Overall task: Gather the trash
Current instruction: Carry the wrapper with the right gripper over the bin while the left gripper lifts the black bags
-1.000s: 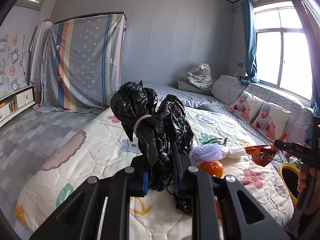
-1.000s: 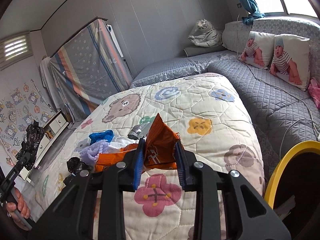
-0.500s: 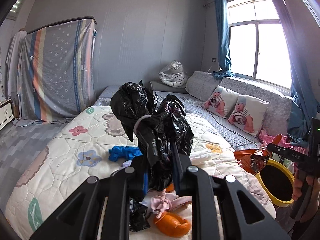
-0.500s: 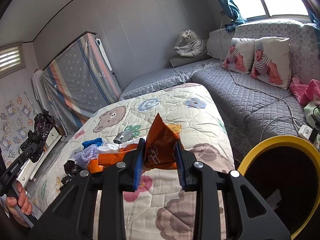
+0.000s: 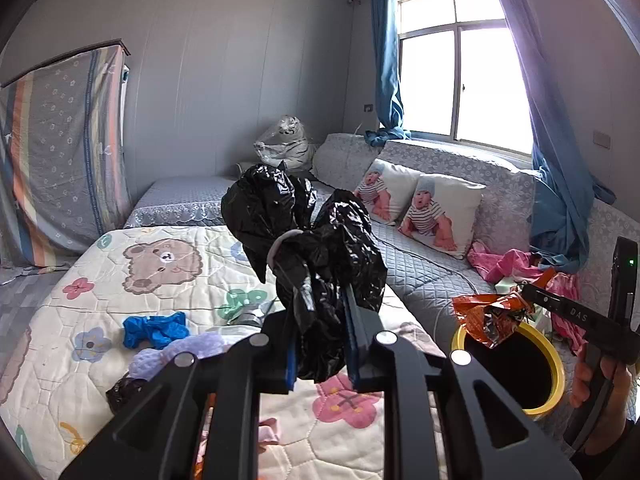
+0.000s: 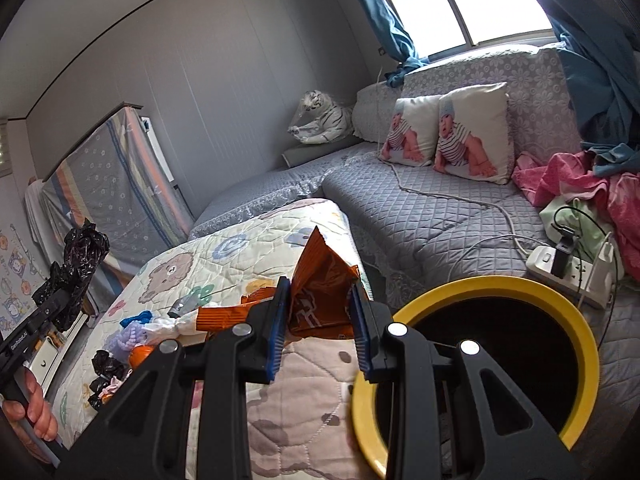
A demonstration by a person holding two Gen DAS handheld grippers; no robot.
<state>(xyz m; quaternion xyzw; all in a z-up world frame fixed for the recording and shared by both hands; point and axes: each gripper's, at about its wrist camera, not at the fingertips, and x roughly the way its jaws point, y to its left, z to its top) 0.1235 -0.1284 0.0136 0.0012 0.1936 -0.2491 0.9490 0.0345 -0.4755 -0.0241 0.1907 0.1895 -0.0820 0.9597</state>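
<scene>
My left gripper (image 5: 320, 344) is shut on a crumpled black plastic bag (image 5: 304, 236) held above the patterned quilt (image 5: 80, 288). My right gripper (image 6: 320, 320) is shut on an orange snack wrapper (image 6: 320, 280); the left wrist view shows that wrapper (image 5: 490, 316) hanging over the near rim of the yellow-rimmed bin (image 5: 554, 364). The bin (image 6: 588, 340), with its dark inside, sits at the quilt's right edge, just right of my right gripper. More trash lies on the quilt: a blue glove (image 5: 154, 328), lilac cloth (image 5: 184, 350), small black bags (image 6: 106, 364) and an orange piece (image 6: 140, 356).
A grey sofa bed (image 6: 420, 216) with two baby-print pillows (image 6: 448, 132) runs behind the bin. Pink clothes (image 6: 580, 180) and a power strip with cables (image 6: 568, 268) lie beside the bin. A stuffed tiger (image 6: 320, 116) sits far back. A draped striped sheet (image 5: 52, 140) stands left.
Both grippers have swung right across the quilt, still holding the black bag and the orange wrapper. The yellow-rimmed bin has come much closer and now fills the right wrist view's lower right.
</scene>
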